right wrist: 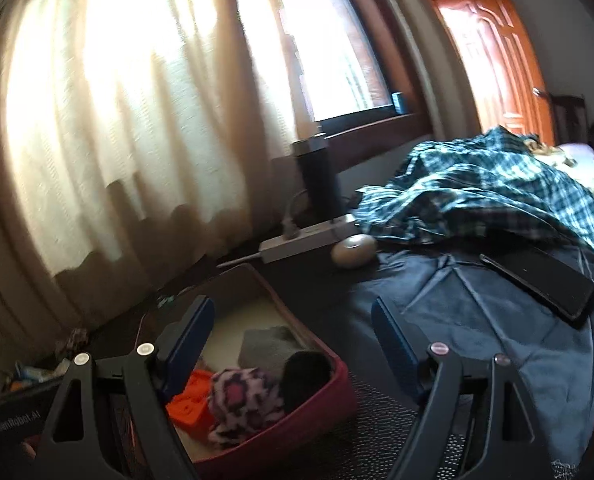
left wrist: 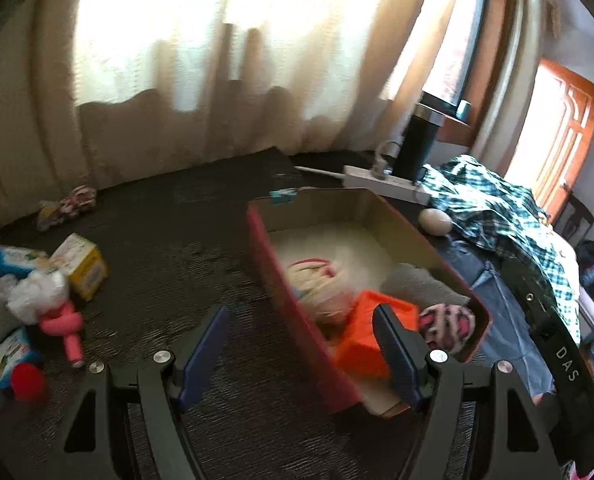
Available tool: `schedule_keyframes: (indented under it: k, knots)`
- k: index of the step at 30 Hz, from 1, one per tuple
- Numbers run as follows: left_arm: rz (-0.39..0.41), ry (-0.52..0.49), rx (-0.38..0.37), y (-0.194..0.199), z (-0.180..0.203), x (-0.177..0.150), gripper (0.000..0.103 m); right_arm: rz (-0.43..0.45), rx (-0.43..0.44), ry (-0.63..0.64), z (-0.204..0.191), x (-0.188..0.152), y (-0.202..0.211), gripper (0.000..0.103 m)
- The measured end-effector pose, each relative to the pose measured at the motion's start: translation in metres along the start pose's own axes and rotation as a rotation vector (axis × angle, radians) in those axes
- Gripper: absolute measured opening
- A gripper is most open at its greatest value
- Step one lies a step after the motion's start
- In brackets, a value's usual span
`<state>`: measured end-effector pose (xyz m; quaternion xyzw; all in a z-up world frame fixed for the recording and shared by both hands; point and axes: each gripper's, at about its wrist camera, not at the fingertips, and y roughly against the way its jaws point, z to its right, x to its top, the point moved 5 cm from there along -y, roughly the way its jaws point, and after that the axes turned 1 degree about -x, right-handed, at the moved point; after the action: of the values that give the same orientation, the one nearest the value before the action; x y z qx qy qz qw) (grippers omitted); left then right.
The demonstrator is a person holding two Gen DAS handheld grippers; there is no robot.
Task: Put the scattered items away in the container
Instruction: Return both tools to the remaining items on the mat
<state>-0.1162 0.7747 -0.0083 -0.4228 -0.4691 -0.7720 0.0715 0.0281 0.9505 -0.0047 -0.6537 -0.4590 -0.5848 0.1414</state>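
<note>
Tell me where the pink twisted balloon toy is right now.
In the left wrist view the pink balloon toy lies on the dark table at far left, outside the box, beside the white crumpled bag.

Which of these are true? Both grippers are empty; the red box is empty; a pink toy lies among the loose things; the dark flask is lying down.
1. Both grippers hold nothing. True: the left gripper and right gripper are open and empty.
2. The red box is empty. False: it holds an orange block and a pink patterned bundle, among others.
3. A pink toy lies among the loose items. True.
4. The dark flask is lying down. False: it stands upright.
</note>
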Motion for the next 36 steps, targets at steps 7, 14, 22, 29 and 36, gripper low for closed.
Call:
schedule_keyframes:
  k: [7,14,22,29,36]
  knots:
    - [0.008,0.116,0.026,0.013,-0.046,-0.01,0.076,0.007,-0.004,0.11,-0.022,-0.006,-0.003,0.083]
    - [0.016,0.137,0.148,0.032,-0.088,-0.024,0.076,0.079,-0.025,0.138,-0.027,-0.002,0.008,0.083]
    - [0.036,0.306,0.383,0.072,-0.17,-0.056,0.076,0.188,0.067,0.389,-0.082,-0.019,0.032,0.083]
    - [0.063,0.345,0.462,0.095,-0.187,-0.059,0.076,0.24,0.065,0.5,-0.101,-0.028,0.04,0.084]
    - [0.083,0.3,0.47,0.11,-0.179,-0.059,0.076,0.211,0.083,0.402,-0.084,-0.018,0.039,0.085]
